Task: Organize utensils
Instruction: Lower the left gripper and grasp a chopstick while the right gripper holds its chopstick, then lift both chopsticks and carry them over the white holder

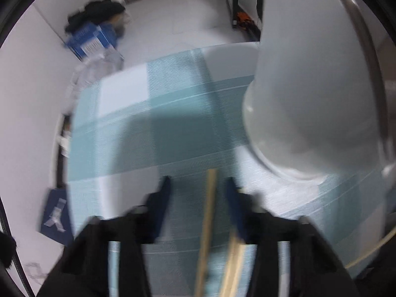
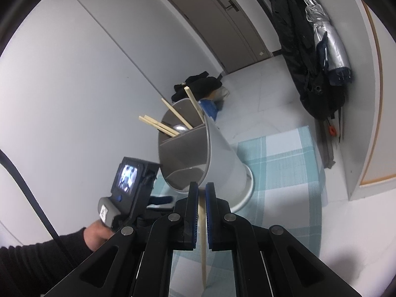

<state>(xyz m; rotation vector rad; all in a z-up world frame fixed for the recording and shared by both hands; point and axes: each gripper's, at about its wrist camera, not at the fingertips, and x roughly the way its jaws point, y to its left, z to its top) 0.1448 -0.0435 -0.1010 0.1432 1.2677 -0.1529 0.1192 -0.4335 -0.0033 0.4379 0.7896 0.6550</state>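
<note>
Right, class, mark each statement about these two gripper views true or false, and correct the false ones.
1. The right gripper is shut on a chopstick. True.
2. The utensil holder lies flat on its side. False: it stands on the checked cloth.
3. Several chopsticks already stick out of the holder. True.
4. The left gripper is clamped tight on a spoon. False: its fingers are apart, with chopsticks lying between them on the cloth.
5. The holder is empty of metal items. False: a metal spoon bowl shows inside.
</note>
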